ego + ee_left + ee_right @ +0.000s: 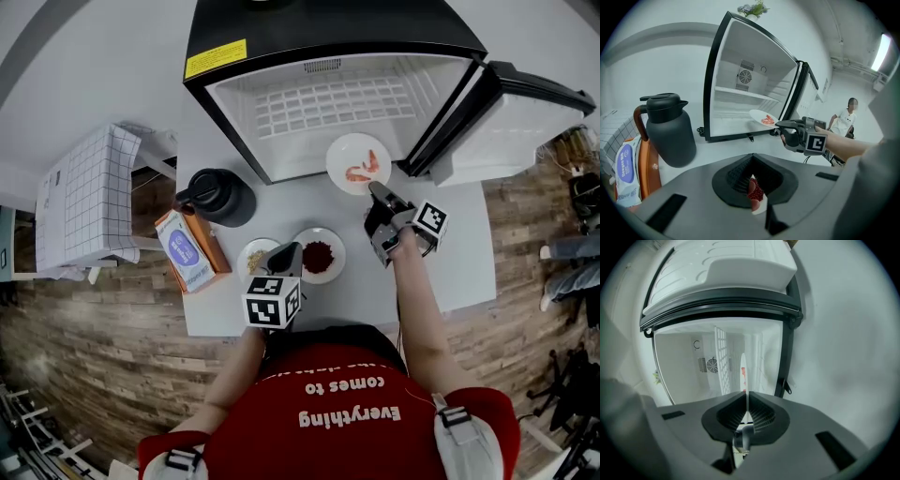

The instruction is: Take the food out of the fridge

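Note:
A black mini fridge (328, 94) stands open on the white table (459, 253), with its inside bare. My right gripper (373, 189) is shut on the rim of a white plate of shrimp (359, 164), held just in front of the fridge opening. The left gripper view shows that plate (763, 118) lifted off the table in the right gripper (780, 124). In the right gripper view the plate (743, 373) appears edge-on between the shut jaws (745, 397). My left gripper (291, 251) is shut on the rim of a plate of red food (319, 255), seen between its jaws (756, 191).
A black jug (220, 195) and an orange pack (187, 251) stand at the table's left. A small plate of pale food (253, 259) lies beside the red one. The fridge door (511, 122) hangs open to the right. A checked cloth (89, 192) lies off the table's left side.

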A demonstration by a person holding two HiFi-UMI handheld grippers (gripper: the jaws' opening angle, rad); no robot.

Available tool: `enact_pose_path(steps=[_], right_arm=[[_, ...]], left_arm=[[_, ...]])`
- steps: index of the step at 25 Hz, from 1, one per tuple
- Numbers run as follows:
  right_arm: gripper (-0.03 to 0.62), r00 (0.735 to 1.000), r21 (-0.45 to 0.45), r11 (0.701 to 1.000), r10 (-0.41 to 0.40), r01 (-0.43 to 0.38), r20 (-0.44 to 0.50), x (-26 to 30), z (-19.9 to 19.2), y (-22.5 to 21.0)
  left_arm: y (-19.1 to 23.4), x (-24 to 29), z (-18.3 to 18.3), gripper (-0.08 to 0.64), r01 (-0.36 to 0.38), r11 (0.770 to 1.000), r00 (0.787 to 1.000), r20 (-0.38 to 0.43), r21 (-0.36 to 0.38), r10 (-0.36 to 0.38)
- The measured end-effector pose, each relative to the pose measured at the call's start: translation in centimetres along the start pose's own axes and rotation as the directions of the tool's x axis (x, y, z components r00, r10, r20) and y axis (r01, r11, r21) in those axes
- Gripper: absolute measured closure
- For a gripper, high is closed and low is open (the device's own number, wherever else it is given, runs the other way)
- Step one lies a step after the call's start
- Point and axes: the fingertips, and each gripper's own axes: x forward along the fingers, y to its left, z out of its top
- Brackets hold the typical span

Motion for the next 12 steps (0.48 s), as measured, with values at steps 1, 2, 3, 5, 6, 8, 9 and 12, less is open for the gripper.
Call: enact_pose_path(steps=[1, 2, 3, 5, 6, 8, 9, 12], right_arm=[[0.568, 1.000, -0.012, 1.000, 0.004, -0.004, -0.009, -0.4, -0.5, 0.3], [0.568, 1.000, -0.022, 1.000, 0.008, -0.008, -0.019, -0.8, -0.9, 0.6], [0.568, 1.000, -0.029, 0.999, 0.013, -0.014, -0.029, -1.1, -1.5, 0.9], [0.568, 0.998, -0.039, 0.999, 0.024, -0.026, -0.052, -1.9, -2.6, 1.4], [0.568, 0.997, -0.042, 0.999, 0.030, -0.033, -0.064, -2.3, -3.3, 1.6], [0.568, 0.995, -0.048, 0.998, 0.040, -0.044, -0.088, -3.2, -4.6, 2.0], [0.568, 0.994, -0.049, 0.998, 0.042, -0.047, -0.098, -3.6, -5.2, 2.1], [0.568, 0.991, -0.047, 0.998, 0.046, -0.052, -0.127, -4.7, -7.0, 2.1]], left_arm=[[0.0, -0.2, 0.1, 0.554, -0.001, 1.000, 1.000, 0.005, 0.000, 0.001], [0.0, -0.4, 0.1, 0.554, -0.002, 1.000, 1.000, 0.011, 0.000, 0.002], [-0.1, -0.6, 0.2, 0.554, -0.003, 1.000, 1.000, 0.016, 0.001, 0.003], [-0.1, -0.9, 0.3, 0.554, -0.005, 1.000, 1.000, 0.026, 0.001, 0.005], [-0.2, -1.2, 0.3, 0.554, -0.006, 1.000, 0.999, 0.032, 0.001, 0.006], [-0.3, -1.6, 0.4, 0.554, -0.009, 1.000, 0.999, 0.044, 0.001, 0.009], [-0.3, -1.9, 0.4, 0.554, -0.011, 1.000, 0.999, 0.050, 0.002, 0.011], [-0.2, -2.7, 0.4, 0.554, -0.019, 1.000, 0.998, 0.066, 0.004, 0.019]])
